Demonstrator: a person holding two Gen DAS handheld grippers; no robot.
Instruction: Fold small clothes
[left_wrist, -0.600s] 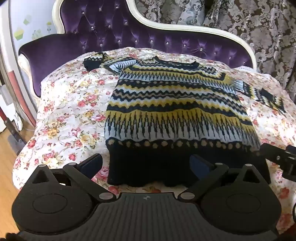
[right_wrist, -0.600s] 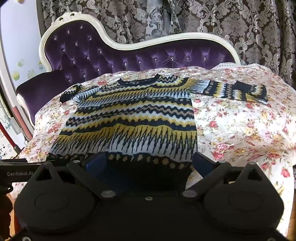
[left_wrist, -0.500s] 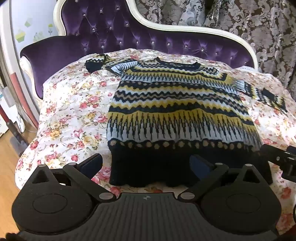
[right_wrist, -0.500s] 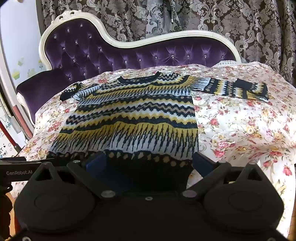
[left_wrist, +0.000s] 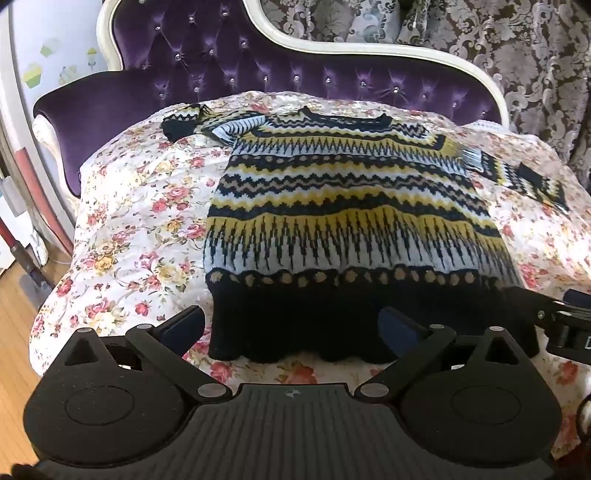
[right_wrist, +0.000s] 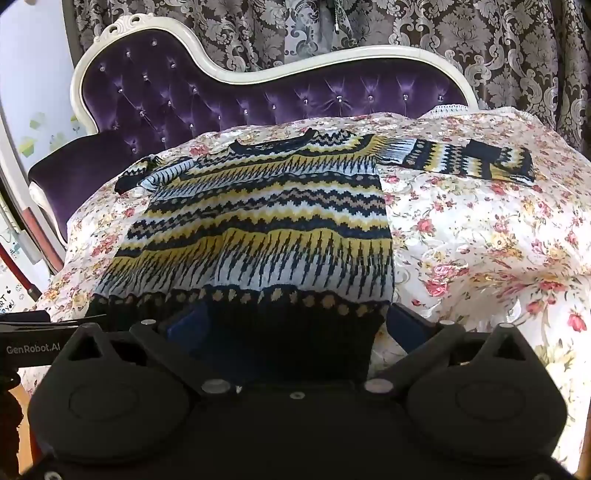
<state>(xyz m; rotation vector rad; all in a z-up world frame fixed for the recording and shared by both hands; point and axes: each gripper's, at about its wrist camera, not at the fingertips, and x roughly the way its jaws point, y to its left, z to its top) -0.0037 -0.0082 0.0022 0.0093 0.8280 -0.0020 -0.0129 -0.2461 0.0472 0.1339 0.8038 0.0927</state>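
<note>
A small knitted sweater (left_wrist: 343, 206) with yellow, blue and black zigzag bands lies flat on a floral bedspread (left_wrist: 140, 229), neck away from me, sleeves spread to both sides. It also shows in the right wrist view (right_wrist: 266, 229). My left gripper (left_wrist: 291, 326) is open, its fingers straddling the left part of the black hem (left_wrist: 295, 332). My right gripper (right_wrist: 295, 323) is open, its fingers straddling the right part of the hem (right_wrist: 280, 332). Neither holds the cloth. The right gripper's body (left_wrist: 561, 314) shows at the right edge of the left wrist view.
A purple tufted headboard with a white frame (left_wrist: 295, 77) stands behind the bedspread, patterned curtains (right_wrist: 480, 44) behind it. The bed's left edge drops to a wooden floor (left_wrist: 14, 332). The right sleeve (right_wrist: 469, 162) lies stretched out on the cover.
Both grippers have moved slightly forward and down toward the hem; the sweater looks a little nearer. The sweater itself has not moved.
</note>
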